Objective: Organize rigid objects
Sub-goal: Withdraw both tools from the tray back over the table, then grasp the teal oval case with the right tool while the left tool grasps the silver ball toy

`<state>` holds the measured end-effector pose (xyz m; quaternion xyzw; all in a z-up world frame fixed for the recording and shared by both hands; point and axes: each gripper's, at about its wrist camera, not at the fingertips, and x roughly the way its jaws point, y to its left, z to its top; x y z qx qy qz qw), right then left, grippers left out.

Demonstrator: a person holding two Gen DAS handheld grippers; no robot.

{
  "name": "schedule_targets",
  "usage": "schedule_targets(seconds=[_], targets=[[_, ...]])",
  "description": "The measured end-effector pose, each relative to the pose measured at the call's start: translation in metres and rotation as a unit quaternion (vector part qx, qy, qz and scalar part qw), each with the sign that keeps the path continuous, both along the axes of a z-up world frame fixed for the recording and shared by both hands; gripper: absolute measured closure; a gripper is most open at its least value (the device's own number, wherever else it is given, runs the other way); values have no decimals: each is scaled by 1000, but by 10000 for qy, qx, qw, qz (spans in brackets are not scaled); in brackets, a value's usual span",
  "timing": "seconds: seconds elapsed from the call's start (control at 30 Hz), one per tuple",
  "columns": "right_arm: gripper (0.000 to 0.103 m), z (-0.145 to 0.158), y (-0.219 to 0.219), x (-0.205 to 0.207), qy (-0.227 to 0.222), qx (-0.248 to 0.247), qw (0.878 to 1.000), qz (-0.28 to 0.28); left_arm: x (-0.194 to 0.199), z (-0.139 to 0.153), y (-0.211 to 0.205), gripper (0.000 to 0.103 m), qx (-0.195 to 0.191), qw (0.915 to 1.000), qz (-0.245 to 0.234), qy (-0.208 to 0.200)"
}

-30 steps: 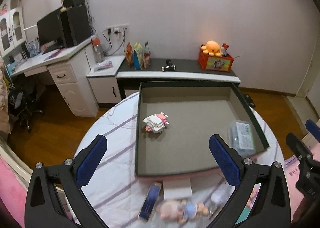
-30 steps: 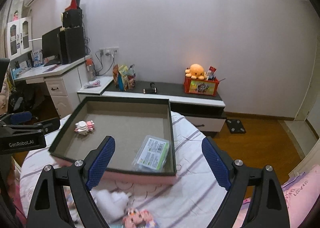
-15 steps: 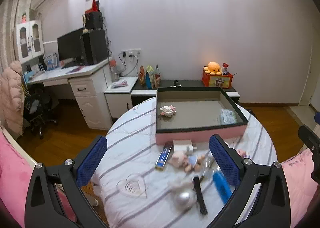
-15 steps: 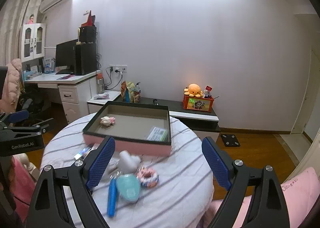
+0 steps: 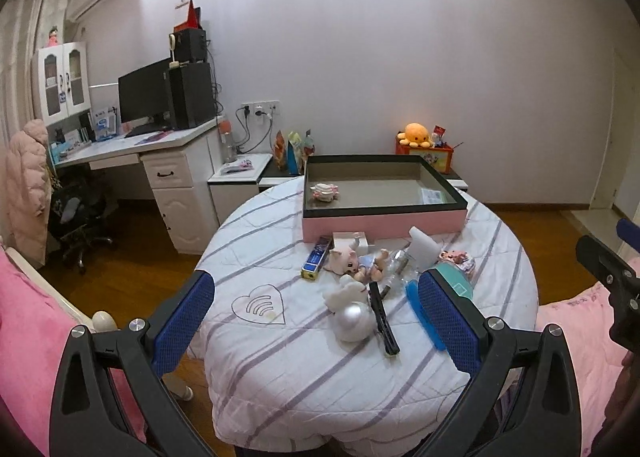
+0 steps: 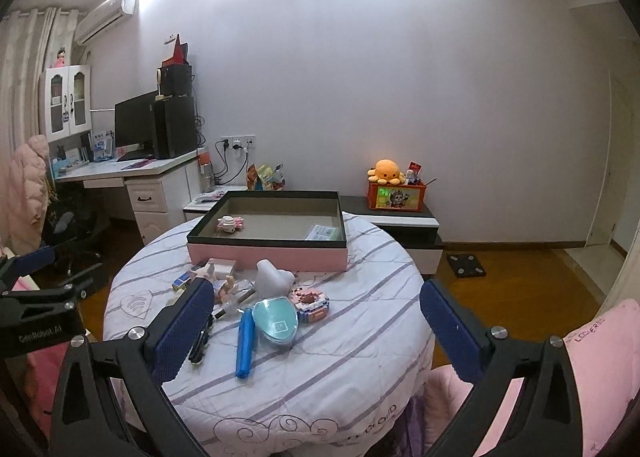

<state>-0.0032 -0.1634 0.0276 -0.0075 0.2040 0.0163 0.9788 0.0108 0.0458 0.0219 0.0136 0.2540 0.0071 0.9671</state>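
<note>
Both tongs, left (image 5: 320,317) and right (image 6: 316,333), hang wide open and empty over the near counter (image 5: 280,369); toys (image 5: 360,269) cluster just before the far box (image 5: 384,217), presumably awaiting sorting into it

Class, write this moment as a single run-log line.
left gripper: open, empty | right gripper: open, empty | pink-sided tray with black rim: holds block toy, packet | blue stick: on table
</note>
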Motion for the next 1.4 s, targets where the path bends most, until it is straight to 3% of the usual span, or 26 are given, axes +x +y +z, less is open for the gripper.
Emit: schedule_targets(seconds=[0.3, 0.63, 0.97, 1.17, 1.4], targets=[[0, 3, -1, -3, -36, 16, 10000, 50, -5, 4, -7, 0, 76, 9999, -49, -105], [0, 0, 0, 8, 91, 20, 9999, 53, 6, 0, -5, 0, 105, 9999, 10, 92], [0, -44, 12, 60, 1011, -167, 9946, 138, 57, -49, -6, 0, 147, 9943, -10, 1056], [0, -80, 18, 96, 1707, -155, 9848, 265, 93, -96, -2, 0, 26, 9813, -31, 1925], [1, -113, 22, 129, 2164, -39, 9756, 383, 116, -124, 3, 0, -369, 9697, -367, 2389]])
